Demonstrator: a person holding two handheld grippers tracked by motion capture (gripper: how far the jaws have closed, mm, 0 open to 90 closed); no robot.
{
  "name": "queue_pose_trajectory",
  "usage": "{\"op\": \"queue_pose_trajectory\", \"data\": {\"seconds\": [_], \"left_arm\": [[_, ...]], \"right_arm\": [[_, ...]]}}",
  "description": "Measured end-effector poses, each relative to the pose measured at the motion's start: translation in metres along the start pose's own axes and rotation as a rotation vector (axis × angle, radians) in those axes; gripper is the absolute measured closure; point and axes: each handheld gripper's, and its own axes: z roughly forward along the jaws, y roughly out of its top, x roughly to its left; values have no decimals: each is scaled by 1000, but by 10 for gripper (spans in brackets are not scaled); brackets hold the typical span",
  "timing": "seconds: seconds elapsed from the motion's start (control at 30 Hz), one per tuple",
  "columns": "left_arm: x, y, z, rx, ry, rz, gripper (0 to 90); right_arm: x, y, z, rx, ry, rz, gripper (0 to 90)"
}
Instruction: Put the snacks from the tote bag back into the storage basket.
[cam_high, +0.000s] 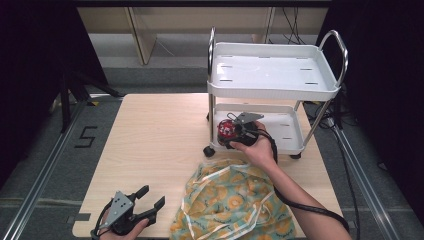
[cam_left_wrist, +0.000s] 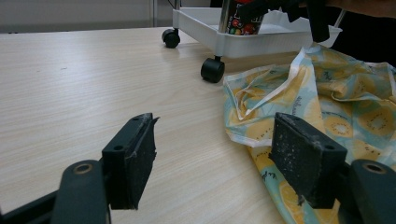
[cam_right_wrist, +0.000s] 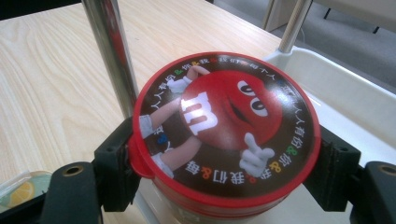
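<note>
Candy tub (cam_right_wrist: 226, 128) is clamped by right gripper (cam_high: 239, 131) at lower shelf of white cart (cam_high: 272, 85), w/ chrome post (cam_right_wrist: 112, 56) just beside it. Fruit-print cloth (cam_high: 230, 202) is spread betw. grippers. Left gripper (cam_high: 142, 202) is held wide open nr table (cam_high: 155, 145) edge. Lid is printed w/ red "m" character & ringed Chinese text.

A glossy red plastic lid (cam_right_wrist: 226, 123) with a printed cartoon catches the light on the candy tub (cam_high: 228, 131), beside the polished chrome posts (cam_right_wrist: 109, 51) of a white, smooth plastic trolley (cam_high: 272, 70). The trolley stands on a pale worktop (cam_high: 160, 150) of matt wood-grain laminate. In front of the trolley lies a soft, crumpled cloth (cam_high: 230, 205) printed with fruit slices. The left gripper (cam_left_wrist: 215, 161) shows matt black plastic with rough, scuffed rubbery pads (cam_left_wrist: 301, 156).
</note>
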Motion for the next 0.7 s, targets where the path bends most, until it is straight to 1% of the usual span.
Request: {"op": "queue_pose_trajectory", "data": {"seconds": [0.03, 0.07, 0.1, 0.13, 0.23, 0.27, 0.33, 0.37, 0.4, 0.47, 0.5, 0.53, 0.57, 0.6, 0.67, 0.7], "left_arm": [[0, 0, 0, -2, 0, -2, 300], [0, 0, 0, 0, 0, 1, 300], [0, 0, 0, -1, 0, -1, 300], [0, 0, 0, 1, -1, 1, 300], [0, 0, 0, 2, -1, 2, 300], [0, 0, 0, 2, -1, 2, 300], [0, 0, -1, 11, 9, 3, 300], [0, 0, 0, 8, 7, 3, 300], [0, 0, 0, 3, -2, 1, 300], [0, 0, 0, 2, 1, -1, 300], [0, 0, 0, 4, 3, 0, 300], [0, 0, 0, 6, 6, 1, 300], [0, 0, 0, 9, 5, 4, 300], [0, 0, 0, 9, 5, 3, 300], [0, 0, 0, 9, 5, 2, 300], [0, 0, 0, 9, 5, 3, 300]], "right_arm": [[-1, 0, 1, 5, -12, -8, 262], [0, 0, 0, 2, 0, 4, 262], [1, 0, -1, 10, -1, 5, 262], [0, -1, 1, 9, -5, 0, 262], [0, -2, 3, 9, -5, 3, 262], [1, -2, 3, 8, 3, 5, 262], [1, -2, 4, 12, -4, 2, 262], [3, -3, 4, 17, 0, 23, 262], [1, -3, 5, 13, 10, -1, 262], [1, -3, 6, 21, -9, -2, 262], [2, -4, 5, 20, 0, 22, 262], [3, -3, 4, 18, 22, 26, 262], [2, -4, 5, 26, -3, 16, 262], [2, -4, 6, 29, -17, 8, 262], [2, -4, 7, 24, -10, 7, 262], [1, -4, 8, 24, -6, -2, 262]]}}
